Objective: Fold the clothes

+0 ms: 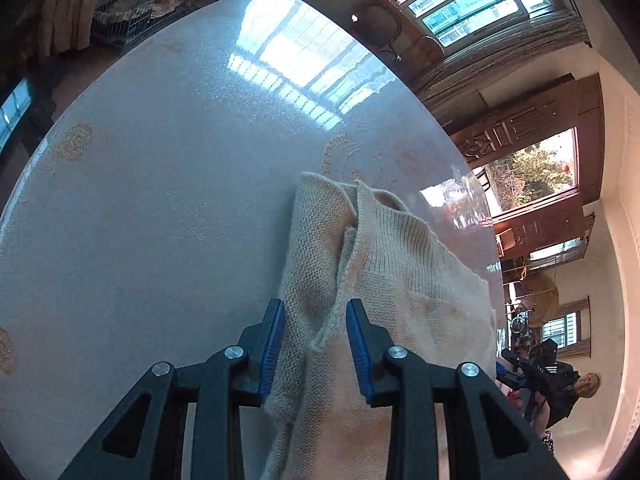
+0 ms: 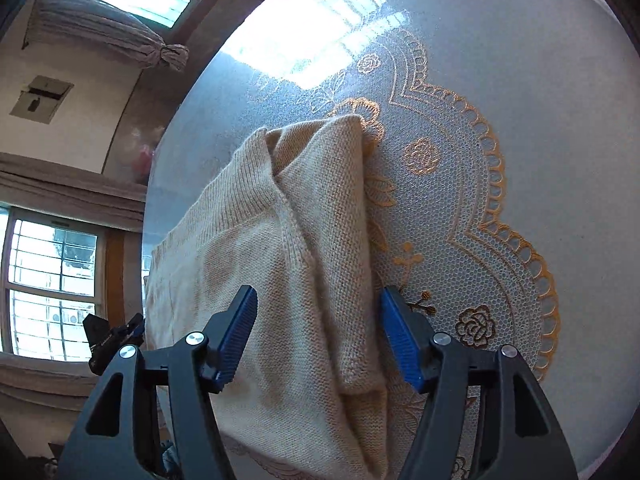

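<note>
A cream knitted sweater (image 1: pixel 400 264) lies folded on a round grey table (image 1: pixel 160 160), with one side draped over the table's edge. In the left wrist view my left gripper (image 1: pixel 315 304) hovers over the sweater's left border. Its blue pads (image 1: pixel 272 344) stand apart, a raised seam of the knit runs between them, and they grip nothing. In the right wrist view the sweater (image 2: pixel 280 240) has a sleeve folded along its right side. My right gripper (image 2: pixel 318 292) is open wide above that sleeve, one pad on either side of it.
A gold-trimmed lace mat (image 2: pixel 500 240) lies under the sweater on the table (image 2: pixel 560 80). The table's edge (image 1: pixel 492 280) runs close beside the sweater, with the room's floor, windows and wooden doors beyond. The other gripper (image 2: pixel 108 332) shows past that edge. A wire rack (image 1: pixel 132 12) stands behind the table.
</note>
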A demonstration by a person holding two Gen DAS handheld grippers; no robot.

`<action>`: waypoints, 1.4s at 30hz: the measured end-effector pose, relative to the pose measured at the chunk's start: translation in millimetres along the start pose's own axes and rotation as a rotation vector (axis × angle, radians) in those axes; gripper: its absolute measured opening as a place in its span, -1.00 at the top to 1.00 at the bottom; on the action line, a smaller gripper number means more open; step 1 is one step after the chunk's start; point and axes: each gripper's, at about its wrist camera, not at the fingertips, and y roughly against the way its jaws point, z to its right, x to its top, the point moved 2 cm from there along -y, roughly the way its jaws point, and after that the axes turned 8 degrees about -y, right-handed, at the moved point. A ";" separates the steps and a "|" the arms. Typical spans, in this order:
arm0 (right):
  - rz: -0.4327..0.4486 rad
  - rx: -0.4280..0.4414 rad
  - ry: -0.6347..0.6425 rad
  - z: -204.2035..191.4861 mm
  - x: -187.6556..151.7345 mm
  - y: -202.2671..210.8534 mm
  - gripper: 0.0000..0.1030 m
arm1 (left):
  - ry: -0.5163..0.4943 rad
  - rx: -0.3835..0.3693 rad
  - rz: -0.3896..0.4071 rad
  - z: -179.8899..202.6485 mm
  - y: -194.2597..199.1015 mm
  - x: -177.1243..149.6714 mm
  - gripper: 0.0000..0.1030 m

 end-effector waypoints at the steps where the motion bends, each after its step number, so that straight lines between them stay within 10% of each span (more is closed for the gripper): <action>1: -0.011 0.015 -0.005 -0.5 1.8 -0.1 -0.30 | 0.015 -0.019 -0.013 -1.8 -3.6 -0.3 0.35; 10: -0.087 0.073 0.027 -14.1 -4.0 -16.2 -0.30 | -0.068 -0.057 -0.061 7.2 -8.4 6.0 0.08; 18: -0.106 0.100 0.026 -13.8 -5.2 -17.6 -0.30 | -0.300 0.154 -0.124 22.9 -10.9 4.6 0.02; 30: -0.139 0.119 0.080 -26.0 -5.6 -27.6 -0.35 | -0.096 -0.103 -0.067 4.9 -17.4 9.4 0.00; 34: -0.108 0.098 0.100 -32.6 -7.6 -30.0 -0.33 | -0.213 0.081 -0.059 17.9 -20.9 4.7 0.64; 37: -0.087 -0.022 0.139 -37.1 -8.5 -32.8 0.51 | -0.327 0.185 -0.048 36.1 -25.3 -1.6 0.70; 42: -0.054 -0.074 0.136 -45.7 -11.5 -33.7 0.57 | -0.363 0.268 -0.009 52.3 -25.7 -3.3 0.78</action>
